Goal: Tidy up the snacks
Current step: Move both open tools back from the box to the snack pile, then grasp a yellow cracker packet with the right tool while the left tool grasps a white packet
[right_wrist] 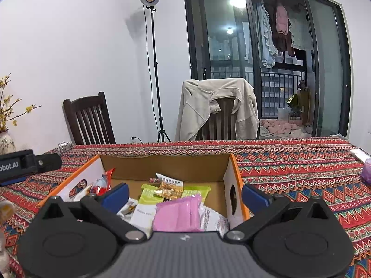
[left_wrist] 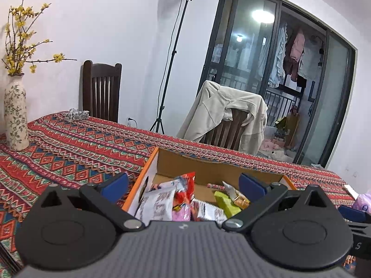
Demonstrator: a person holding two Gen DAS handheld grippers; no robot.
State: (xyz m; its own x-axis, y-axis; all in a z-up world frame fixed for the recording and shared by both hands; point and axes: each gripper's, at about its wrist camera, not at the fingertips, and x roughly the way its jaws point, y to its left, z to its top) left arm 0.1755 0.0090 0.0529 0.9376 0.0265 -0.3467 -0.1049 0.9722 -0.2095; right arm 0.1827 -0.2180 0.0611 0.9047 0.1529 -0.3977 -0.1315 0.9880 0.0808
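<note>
Only from the right wrist – pink packet (right_wrist: 177,213) atop the box (right_wrist: 231,180); both claws spread, empty.

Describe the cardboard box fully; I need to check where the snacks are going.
The cardboard box is an open-topped carton, plain brown inside, white outside with orange edges and an oval handle cutout in its right wall. It sits upright on the patterned tablecloth. Inside lies a loose heap of packets: a pink packet, green packets, a red packet and white ones. Both hand-held grippers hover open at its near side, touching nothing.
</note>
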